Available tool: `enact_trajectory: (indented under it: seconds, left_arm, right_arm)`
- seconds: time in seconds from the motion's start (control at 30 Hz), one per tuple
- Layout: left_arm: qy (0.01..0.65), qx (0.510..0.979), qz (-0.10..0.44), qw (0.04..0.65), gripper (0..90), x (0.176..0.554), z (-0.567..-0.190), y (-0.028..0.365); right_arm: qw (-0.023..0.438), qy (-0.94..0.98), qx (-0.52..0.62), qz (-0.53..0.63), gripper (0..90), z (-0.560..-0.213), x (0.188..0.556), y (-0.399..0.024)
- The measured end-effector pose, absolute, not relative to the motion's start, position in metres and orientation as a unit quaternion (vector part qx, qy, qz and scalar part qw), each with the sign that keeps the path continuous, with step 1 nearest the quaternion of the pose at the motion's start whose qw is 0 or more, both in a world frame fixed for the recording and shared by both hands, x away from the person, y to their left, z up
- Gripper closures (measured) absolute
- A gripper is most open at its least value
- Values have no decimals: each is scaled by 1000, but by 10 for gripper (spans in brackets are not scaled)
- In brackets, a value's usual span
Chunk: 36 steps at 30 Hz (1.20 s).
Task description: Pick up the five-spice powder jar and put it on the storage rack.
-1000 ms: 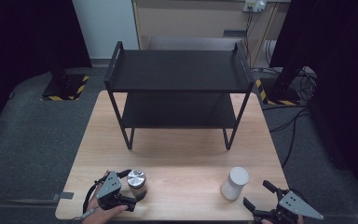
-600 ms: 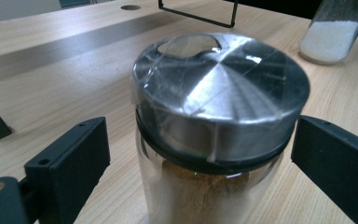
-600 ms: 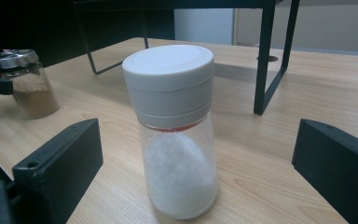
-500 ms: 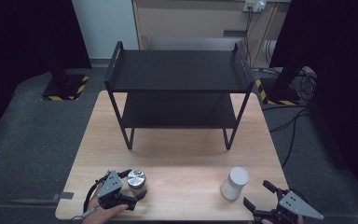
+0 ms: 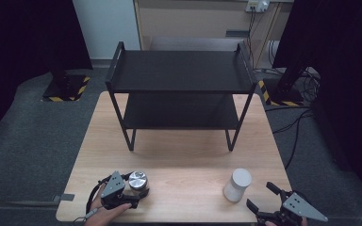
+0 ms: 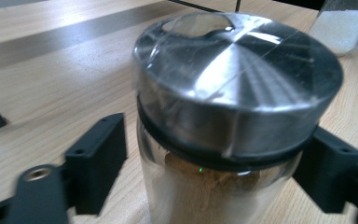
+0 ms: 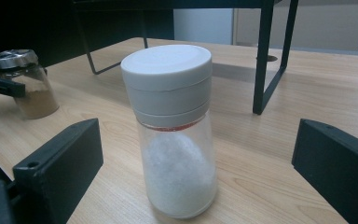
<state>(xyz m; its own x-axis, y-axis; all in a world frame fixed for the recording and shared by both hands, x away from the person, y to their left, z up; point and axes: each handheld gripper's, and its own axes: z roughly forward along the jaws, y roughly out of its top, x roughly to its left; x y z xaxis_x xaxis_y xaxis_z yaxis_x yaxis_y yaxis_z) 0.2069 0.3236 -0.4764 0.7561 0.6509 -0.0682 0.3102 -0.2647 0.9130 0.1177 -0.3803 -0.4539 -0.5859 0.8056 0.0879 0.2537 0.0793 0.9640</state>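
A glass jar of brown powder with a shiny metal lid (image 5: 137, 180) (image 6: 228, 93) stands at the table's front left. My left gripper (image 5: 139, 188) (image 6: 219, 158) has its jaws on either side of it, and they have just been closing. The right pad lies at the glass. A sliver of wood shows between the blurred left pad (image 6: 100, 163) and the jar. A white-capped shaker of white grains (image 5: 238, 184) (image 7: 175, 130) stands at the front right. My right gripper (image 5: 260, 196) (image 7: 198, 158) sits just behind it, open wide and touching nothing.
A black two-shelf metal rack (image 5: 179, 70) stands on the far half of the wooden table (image 5: 184, 160), its legs (image 7: 265, 60) beyond the shaker. The brown jar (image 7: 28, 84) appears far left in the right gripper view, the shaker (image 6: 342, 23) top right in the left gripper view.
The left gripper's jaws have drawn in around the metal-lidded jar. Both hands, the jar and the shaker have stayed where they were.
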Motion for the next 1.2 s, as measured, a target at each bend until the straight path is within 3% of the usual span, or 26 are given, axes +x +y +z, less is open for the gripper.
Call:
enact_trajectory:
  seconds: [0.17, 1.2]
  left_arm:
    - [307, 777, 167, 523, 293, 204, -478, 322]
    - [293, 775, 172, 533, 299, 197, -452, 323]
  right_arm:
    - [247, 692, 382, 560, 24, -454, 118, -380]
    - [228, 704, 373, 560, 24, -459, 123, -381]
